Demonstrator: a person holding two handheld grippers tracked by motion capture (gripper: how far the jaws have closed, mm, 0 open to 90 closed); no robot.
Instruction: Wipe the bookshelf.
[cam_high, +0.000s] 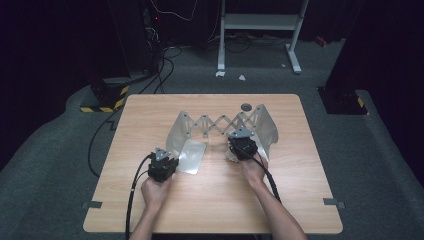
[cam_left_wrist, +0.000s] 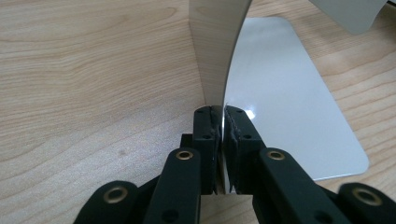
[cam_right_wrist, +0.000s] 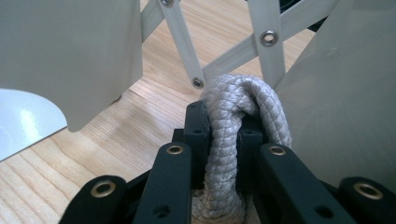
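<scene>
Here, on a wooden tabletop (cam_high: 215, 200), the left gripper (cam_left_wrist: 222, 122) is clamped on the thin edge of an expanding grey rack's (cam_high: 220, 122) left panel (cam_left_wrist: 215, 51), while the right gripper (cam_right_wrist: 223, 122), between the panels, pinches a loop of white braided rope (cam_right_wrist: 233, 121); no readable writing appears.

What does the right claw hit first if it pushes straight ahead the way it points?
Probably the scissor lattice of the folding rack, straight ahead of the right claw, which is shut on the rope. The end panel beside it looks closer, though depth is unclear.
</scene>
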